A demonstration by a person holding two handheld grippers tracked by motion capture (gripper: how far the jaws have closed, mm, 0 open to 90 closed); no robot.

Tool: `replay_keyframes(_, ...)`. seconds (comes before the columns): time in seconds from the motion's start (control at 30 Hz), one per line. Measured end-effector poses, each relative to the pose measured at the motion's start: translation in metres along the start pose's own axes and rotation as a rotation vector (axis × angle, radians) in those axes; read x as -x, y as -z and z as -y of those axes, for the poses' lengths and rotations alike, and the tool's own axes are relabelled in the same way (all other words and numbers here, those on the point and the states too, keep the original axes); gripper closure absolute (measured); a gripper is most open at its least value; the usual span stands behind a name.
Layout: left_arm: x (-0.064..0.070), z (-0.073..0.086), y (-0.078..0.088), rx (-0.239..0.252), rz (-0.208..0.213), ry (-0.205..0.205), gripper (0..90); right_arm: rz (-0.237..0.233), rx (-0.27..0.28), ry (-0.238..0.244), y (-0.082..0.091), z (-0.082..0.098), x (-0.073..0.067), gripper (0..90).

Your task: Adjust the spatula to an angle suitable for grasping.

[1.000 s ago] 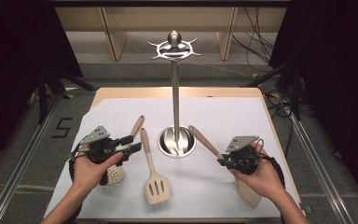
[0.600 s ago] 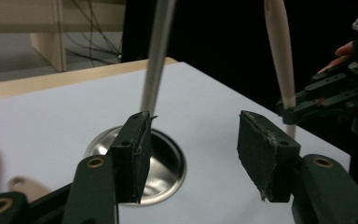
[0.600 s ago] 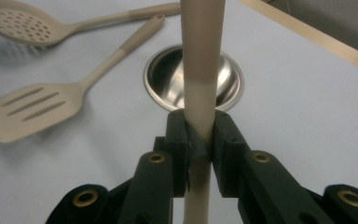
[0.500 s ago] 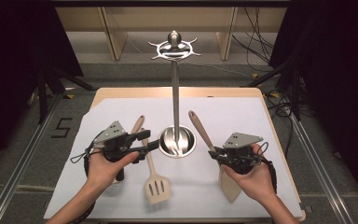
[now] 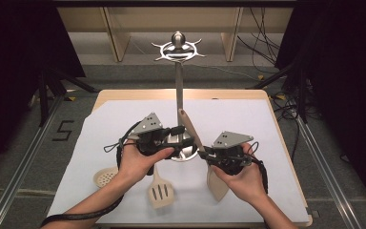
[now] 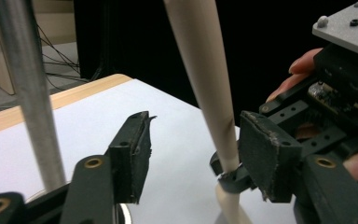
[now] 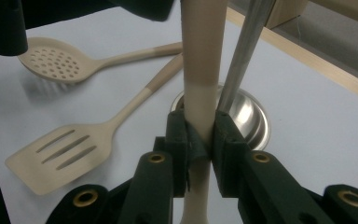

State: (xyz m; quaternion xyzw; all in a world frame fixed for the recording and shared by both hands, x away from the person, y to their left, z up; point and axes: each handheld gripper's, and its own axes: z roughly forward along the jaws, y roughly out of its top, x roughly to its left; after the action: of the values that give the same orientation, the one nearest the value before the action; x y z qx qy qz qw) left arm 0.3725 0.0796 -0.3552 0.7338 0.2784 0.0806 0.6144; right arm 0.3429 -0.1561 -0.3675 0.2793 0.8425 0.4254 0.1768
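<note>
spatula [image 7: 199, 70], pale beige, brown-tipped handle, tilted upright

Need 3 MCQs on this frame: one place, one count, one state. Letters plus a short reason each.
1. Where is the right gripper clamped on the held utensil?
A. on the handle
B. on the blade
C. on the top tip

2. How many utensils lie flat on the white sheet?
A. none
B. two
C. four

3. How do the left gripper's jaws stand?
A. shut on the stand's pole
B. shut on the handle
C. open, handle between them

Answers:
1 A: the right gripper view has both pads pressing the handle.
2 B: the slotted spatula and the perforated spoon lie there.
3 C: the left gripper view shows a gap between the left pad and the handle.
</note>
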Motion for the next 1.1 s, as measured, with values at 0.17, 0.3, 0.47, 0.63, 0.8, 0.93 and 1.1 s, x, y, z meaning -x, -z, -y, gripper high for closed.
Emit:
replay_keyframes(0.17,0.001,-0.004,-0.001,-0.006,0.025,0.014,63.3,0.018,0.008,-0.010,-0.002,-0.003,-0.003,79.2)
replay_keyframes(0.3,0.005,-0.009,-0.003,0.014,0.047,0.034,62.2,0.049,-0.004,0.017,-0.004,-0.006,-0.009,79.2)
replay_keyframes(0.47,0.005,-0.012,-0.002,0.024,0.031,0.034,70.9,0.036,0.005,0.007,-0.005,-0.009,-0.015,79.2)
replay_keyframes(0.63,0.008,-0.020,0.002,0.022,0.079,0.034,73.7,0.034,0.050,0.026,-0.006,-0.009,-0.017,78.8)
replay_keyframes(0.8,0.005,-0.032,0.007,0.022,0.129,0.015,73.9,-0.030,0.129,0.075,-0.004,-0.008,-0.014,62.8)
replay_keyframes(0.93,0.000,-0.042,0.011,-0.007,0.211,-0.037,74.0,-0.189,0.159,0.067,-0.001,-0.005,-0.006,56.4)
replay_keyframes(1.1,-0.007,-0.048,0.015,-0.037,0.371,-0.082,74.0,-0.362,0.196,0.071,0.000,0.001,0.014,58.2)
